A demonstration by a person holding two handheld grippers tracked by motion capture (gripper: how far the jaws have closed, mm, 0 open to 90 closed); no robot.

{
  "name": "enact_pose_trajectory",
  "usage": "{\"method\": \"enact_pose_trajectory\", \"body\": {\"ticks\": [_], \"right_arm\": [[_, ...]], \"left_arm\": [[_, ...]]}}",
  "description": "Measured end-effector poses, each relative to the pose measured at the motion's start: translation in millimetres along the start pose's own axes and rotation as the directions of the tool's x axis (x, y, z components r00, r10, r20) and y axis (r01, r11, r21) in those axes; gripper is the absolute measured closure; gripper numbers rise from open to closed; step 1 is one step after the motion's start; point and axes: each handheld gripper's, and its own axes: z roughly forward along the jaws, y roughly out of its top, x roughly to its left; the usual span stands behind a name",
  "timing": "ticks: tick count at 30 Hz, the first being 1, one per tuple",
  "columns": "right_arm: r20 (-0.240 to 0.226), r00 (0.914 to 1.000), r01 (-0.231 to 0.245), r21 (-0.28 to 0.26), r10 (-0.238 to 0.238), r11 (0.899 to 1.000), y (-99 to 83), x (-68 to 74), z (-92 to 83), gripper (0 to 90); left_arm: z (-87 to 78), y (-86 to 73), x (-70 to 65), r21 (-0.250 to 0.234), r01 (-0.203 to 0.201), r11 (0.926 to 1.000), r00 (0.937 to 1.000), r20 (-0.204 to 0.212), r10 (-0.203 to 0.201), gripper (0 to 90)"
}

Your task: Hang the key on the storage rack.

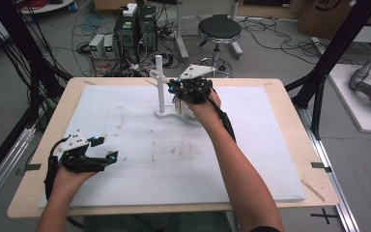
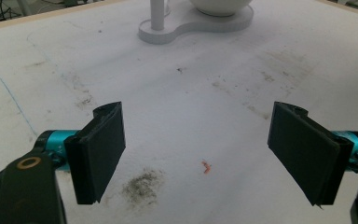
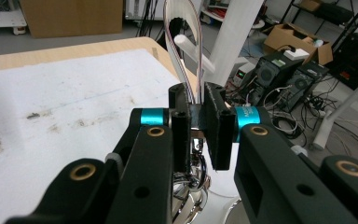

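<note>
Right gripper (image 3: 196, 126) sat closest to our lens: matte black jaws with teal collars and brass rivets, clamped together on a flat, glossy strap loop (image 3: 182, 51). We saw the loop rise thin and pale from between the pads, draped over a short white peg (image 3: 193, 49) on the white stand (image 1: 160, 84). Something shiny and chrome-like hung below the jaws; we couldn't tell what. Stand was a slim round post on a flat, rounded base (image 2: 168, 33), with a smooth white bowl-shaped piece (image 2: 219, 6) just beside the post on that base. Right gripper was just right of the post, at peg height. Left gripper (image 1: 104, 149) was well clear of the stand, toward the person's side, jaws wide apart, nothing between the flat rectangular pads. White foam sheet (image 1: 140, 145) under the stand was scuffed with grey smudges, laid on a pale wood table (image 1: 290, 125).
</note>
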Motion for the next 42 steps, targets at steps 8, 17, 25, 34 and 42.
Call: {"method": "enact_pose_trajectory", "body": {"ticks": [8, 17, 25, 34, 42], "right_arm": [[0.004, 1.0000, -0.001, 0.024, 0.001, 1.000, -3.8, -1.4, 9.3, 82.4], [0.013, 0.9999, -0.002, 0.057, 0.001, 0.998, -7.7, -1.1, 19.2, 82.4], [0.023, 0.9997, -0.002, 0.095, 0.000, 0.995, -11.0, -1.6, 23.6, 82.4], [0.060, 0.9982, -0.002, 0.135, -0.006, 0.991, -12.3, -0.6, 23.8, 73.2], [0.089, 0.9960, -0.022, 0.100, 0.013, 0.995, -10.2, -1.1, 14.3, 52.3]], "left_arm": [[0.0, -1.6, 2.0, 0.001, 0.007, 1.0000, 1.0000, -0.001, -0.007, 19.0], [0.1, -2.2, 3.0, 0.003, 0.012, 0.9999, 0.9999, 0.001, -0.012, 19.0], [-0.1, -2.2, 3.3, 0.003, 0.013, 0.9999, 0.9999, 0.003, -0.013, 19.0], [0.9, -1.9, 2.8, 0.006, 0.012, 0.9999, 0.9999, 0.006, -0.012, 19.0], [2.0, -1.9, 2.7, 0.010, 0.007, 0.9999, 1.0000, 0.005, -0.007, 19.0]]}}
